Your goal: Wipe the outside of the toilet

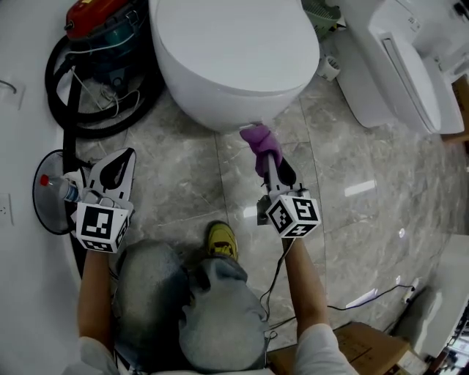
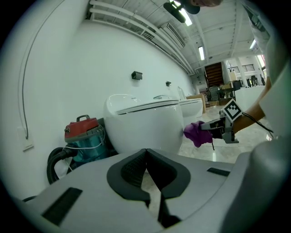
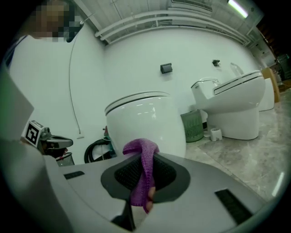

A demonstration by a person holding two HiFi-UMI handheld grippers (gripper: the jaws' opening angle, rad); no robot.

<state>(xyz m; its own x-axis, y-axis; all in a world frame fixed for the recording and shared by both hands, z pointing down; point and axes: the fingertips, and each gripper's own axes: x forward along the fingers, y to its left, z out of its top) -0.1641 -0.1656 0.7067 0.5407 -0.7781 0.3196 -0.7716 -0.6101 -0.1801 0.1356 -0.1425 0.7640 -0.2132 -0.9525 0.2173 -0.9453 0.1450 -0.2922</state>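
Observation:
The white toilet (image 1: 234,58) fills the top middle of the head view, lid down. My right gripper (image 1: 268,160) is shut on a purple cloth (image 1: 258,138), and the cloth is pressed against the lower front of the bowl. In the right gripper view the cloth (image 3: 136,146) hangs folded between the jaws of the right gripper (image 3: 146,160), with the toilet (image 3: 145,120) just beyond. In the left gripper view the cloth (image 2: 195,133) touches the toilet (image 2: 145,125). My left gripper (image 1: 126,157) hangs to the left of the bowl, away from it, shut on nothing (image 2: 146,154).
A red and teal vacuum cleaner (image 1: 102,29) with a black hose stands against the bowl's left side. A round black stand (image 1: 51,198) is by the left wall. A second toilet (image 1: 399,62) and a green basket (image 1: 322,11) are at the right. A cable (image 1: 366,296) crosses the tiles near a cardboard box (image 1: 359,351).

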